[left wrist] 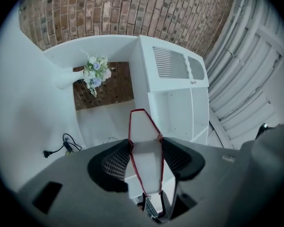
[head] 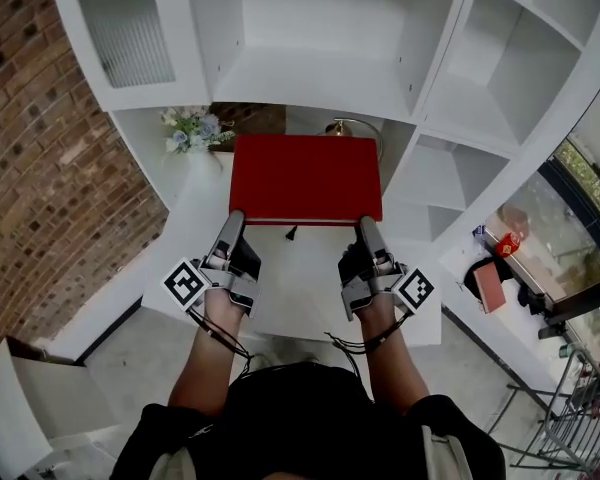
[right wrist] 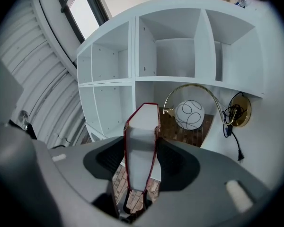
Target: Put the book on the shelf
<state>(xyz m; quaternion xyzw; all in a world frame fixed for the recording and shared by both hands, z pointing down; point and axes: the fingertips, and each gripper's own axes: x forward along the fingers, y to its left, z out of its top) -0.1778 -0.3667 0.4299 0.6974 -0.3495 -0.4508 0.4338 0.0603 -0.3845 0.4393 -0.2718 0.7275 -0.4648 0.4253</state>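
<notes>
A red hardcover book (head: 306,178) is held flat in the air in front of the white shelf unit (head: 320,78), above the white counter. My left gripper (head: 235,224) is shut on the book's near left corner, and my right gripper (head: 366,228) is shut on its near right corner. In the left gripper view the book's white page edge with red covers (left wrist: 146,150) sits clamped between the dark pads. The right gripper view shows the same, the book edge (right wrist: 141,145) pinched between both pads. An open shelf compartment (head: 325,28) lies just beyond the book.
A vase of flowers (head: 192,128) stands at the back left of the counter (head: 300,278). A brass arc lamp with a white globe (right wrist: 191,113) stands behind the book. A black cable (left wrist: 61,148) lies on the counter. A brick wall (head: 50,158) is at left, cubbies (head: 525,58) at right.
</notes>
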